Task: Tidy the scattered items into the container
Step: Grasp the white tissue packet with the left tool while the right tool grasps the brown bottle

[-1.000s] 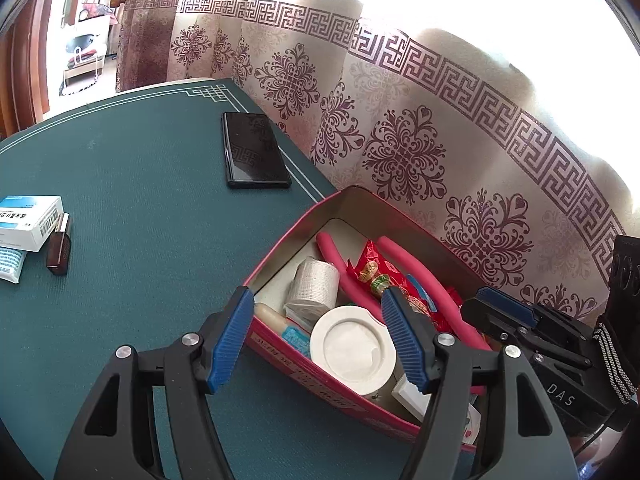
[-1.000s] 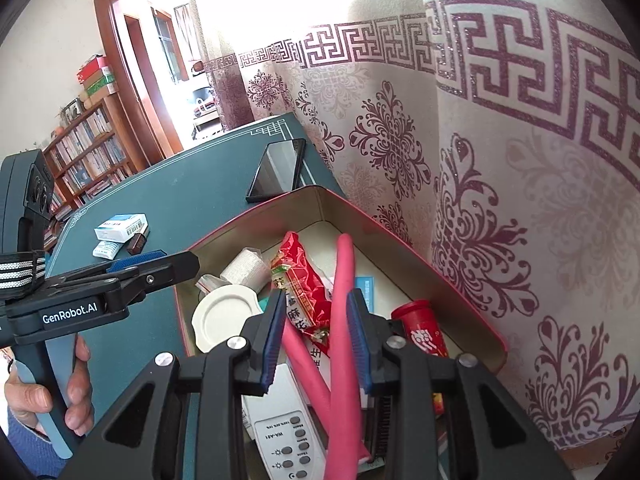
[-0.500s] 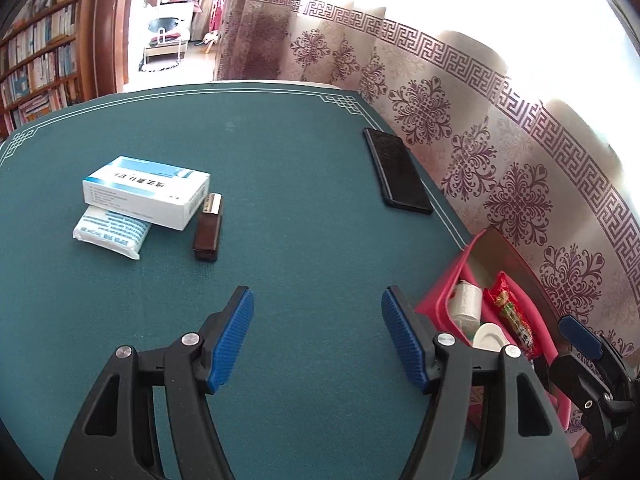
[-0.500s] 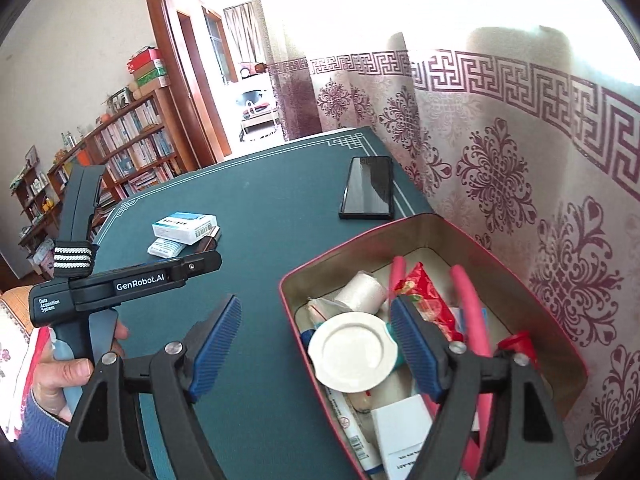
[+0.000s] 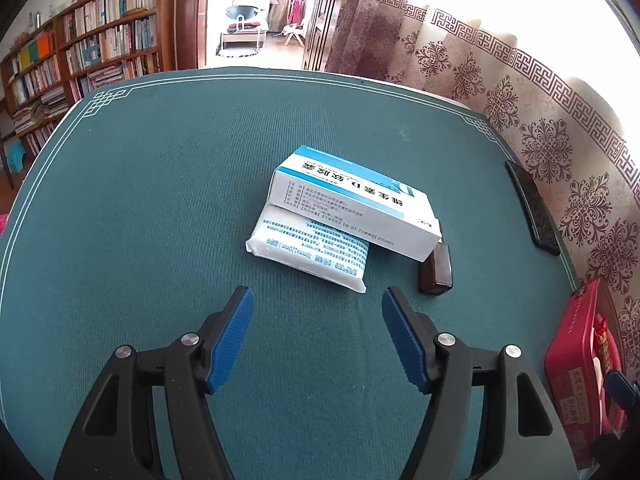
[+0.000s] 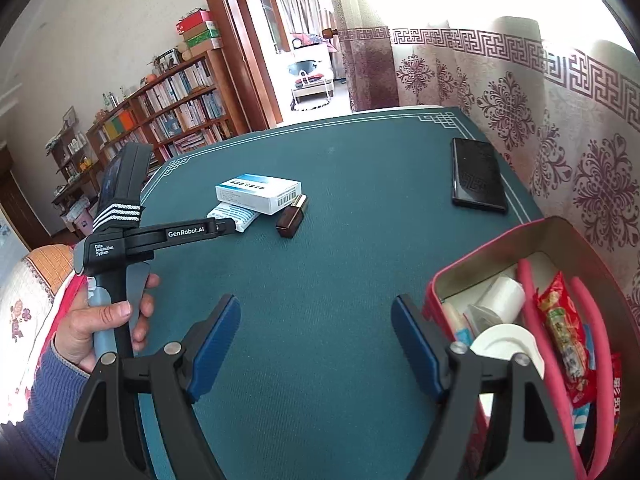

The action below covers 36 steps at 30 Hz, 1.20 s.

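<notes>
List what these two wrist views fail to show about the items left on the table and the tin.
- Soft white packet: left wrist view, far part hidden under the medicine box.
- Small brown bottle: left wrist view, top hidden behind the box.
- Red tin: right wrist view, near end cut off by the frame and the right hand-held gripper; lower contents buried.
</notes>
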Tool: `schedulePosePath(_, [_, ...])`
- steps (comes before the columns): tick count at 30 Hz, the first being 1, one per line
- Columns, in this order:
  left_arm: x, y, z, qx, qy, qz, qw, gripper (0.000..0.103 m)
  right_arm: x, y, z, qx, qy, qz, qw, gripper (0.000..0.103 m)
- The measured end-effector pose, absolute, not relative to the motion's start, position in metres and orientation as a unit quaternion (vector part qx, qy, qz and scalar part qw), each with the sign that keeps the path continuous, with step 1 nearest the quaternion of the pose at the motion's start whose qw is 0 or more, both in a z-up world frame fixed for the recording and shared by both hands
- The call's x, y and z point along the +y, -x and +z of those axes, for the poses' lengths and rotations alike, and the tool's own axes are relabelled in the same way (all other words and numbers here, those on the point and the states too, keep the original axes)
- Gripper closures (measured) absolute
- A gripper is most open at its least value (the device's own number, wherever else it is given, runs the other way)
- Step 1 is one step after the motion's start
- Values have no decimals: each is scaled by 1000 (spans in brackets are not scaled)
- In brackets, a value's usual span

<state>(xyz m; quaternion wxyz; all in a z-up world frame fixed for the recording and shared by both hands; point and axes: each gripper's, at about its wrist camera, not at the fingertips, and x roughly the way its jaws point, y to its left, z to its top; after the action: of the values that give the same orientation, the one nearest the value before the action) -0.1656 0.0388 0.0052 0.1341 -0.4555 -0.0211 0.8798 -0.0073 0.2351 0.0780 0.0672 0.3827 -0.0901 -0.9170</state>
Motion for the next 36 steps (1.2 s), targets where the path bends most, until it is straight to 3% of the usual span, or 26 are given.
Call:
schedulePosePath(8, [40, 186, -5, 21, 447, 881, 151, 28, 219, 26, 62, -101, -409, -903, 86, 22])
schedulePosePath(12, [47, 192, -4, 45, 435, 885, 159, 20, 216, 30, 55, -107, -420, -897, 87, 22])
schedulePosePath(23, [62, 216, -9, 44, 453, 877, 154, 18, 211, 33, 44, -110, -434, -890, 86, 22])
schedulePosePath(27, [78, 216, -14, 92, 437, 886, 124, 16, 210, 34, 43, -107, -434, -891, 83, 22])
schedulePosePath(31, [73, 218, -14, 66, 443, 885, 124, 17, 210, 38, 42, -106, -434, -891, 79, 22])
schedulePosePath(33, [70, 215, -12, 65, 442, 887, 116, 29, 209, 41, 41, -105, -433, -892, 77, 22])
schedulePosePath(36, [64, 208, -11, 57, 442, 888, 117, 30, 207, 50, 40, -101, -434, -892, 75, 22])
